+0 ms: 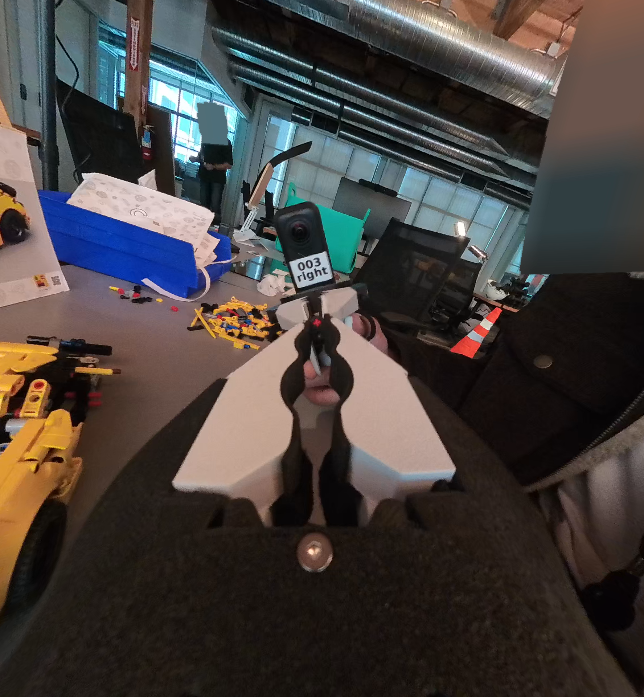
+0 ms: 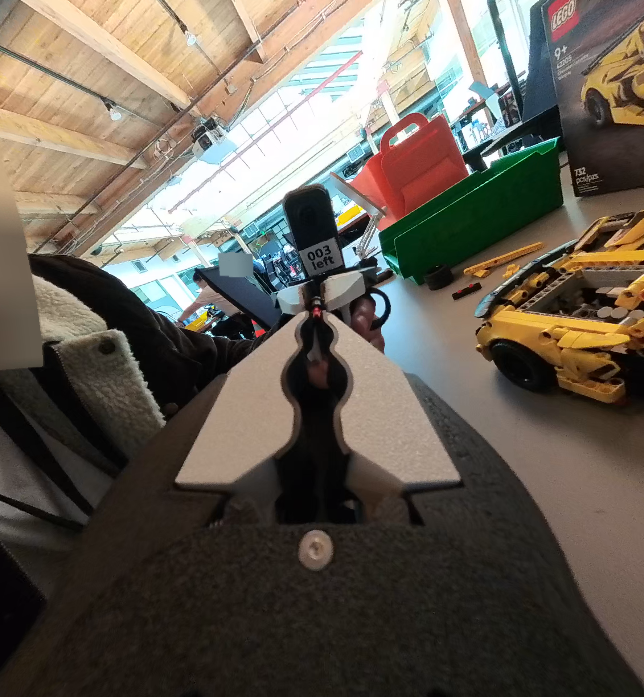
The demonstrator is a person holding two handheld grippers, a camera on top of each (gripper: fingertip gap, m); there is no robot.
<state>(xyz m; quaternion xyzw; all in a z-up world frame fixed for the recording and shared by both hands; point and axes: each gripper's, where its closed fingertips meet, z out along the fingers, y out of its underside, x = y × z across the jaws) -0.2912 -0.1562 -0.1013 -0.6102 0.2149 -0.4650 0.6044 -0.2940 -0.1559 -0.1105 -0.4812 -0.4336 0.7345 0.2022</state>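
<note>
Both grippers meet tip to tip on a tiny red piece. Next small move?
Probably hold the left gripper steady and ease the right gripper straight in: both look shut on the small red piece, tips aligned, so sideways motion could twist it.

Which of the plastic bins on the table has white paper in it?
The blue bin, behind the loose yellow pieces; crumpled white paper fills it. The green bin shows none.
</note>
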